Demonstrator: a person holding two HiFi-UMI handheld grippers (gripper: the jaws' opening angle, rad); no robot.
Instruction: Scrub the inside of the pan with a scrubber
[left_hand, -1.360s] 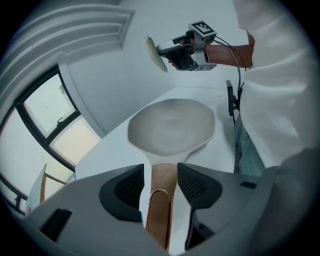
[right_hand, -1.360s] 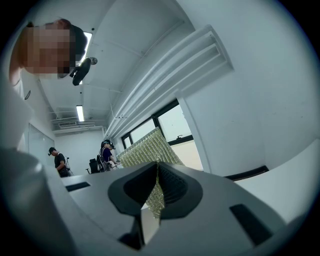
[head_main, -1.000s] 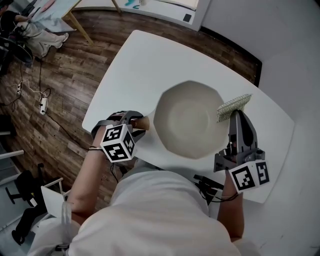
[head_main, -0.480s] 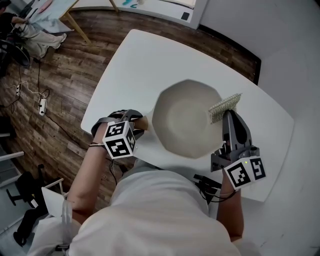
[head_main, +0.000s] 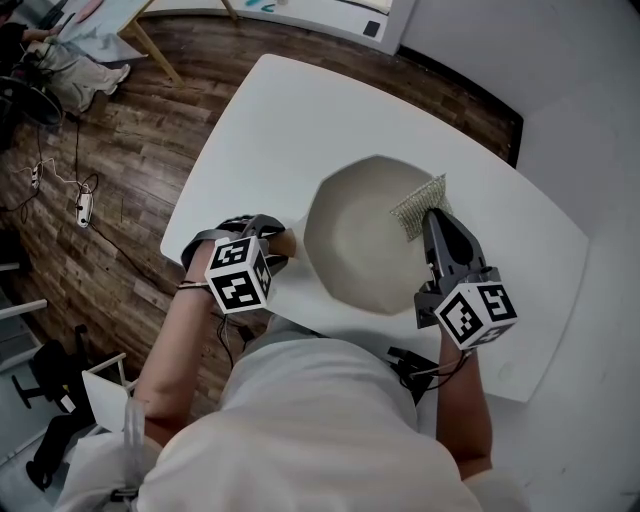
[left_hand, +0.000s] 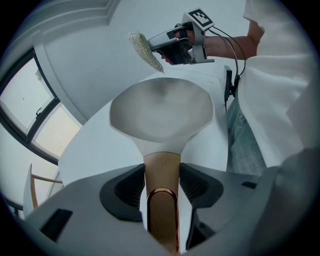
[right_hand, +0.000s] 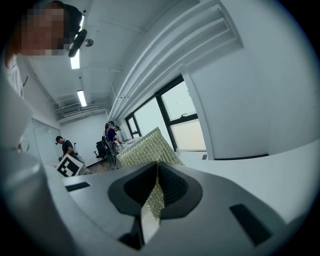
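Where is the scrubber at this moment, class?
In the head view, right of centre: the scrubber is clamped in the right gripper, above the right side of the pan.

Bright, even indoor light fills the head view. The white desk (head_main: 260, 120) carries no glare, and only a faint shadow lies along the near edge of the pan (head_main: 355, 240). Both gripper views bend strongly toward their edges and go black in the corners. In the right gripper view, ceiling strip lights (right_hand: 81, 97) and windows (right_hand: 187, 125) glow washed-out, and the nearest foreground is blurred.
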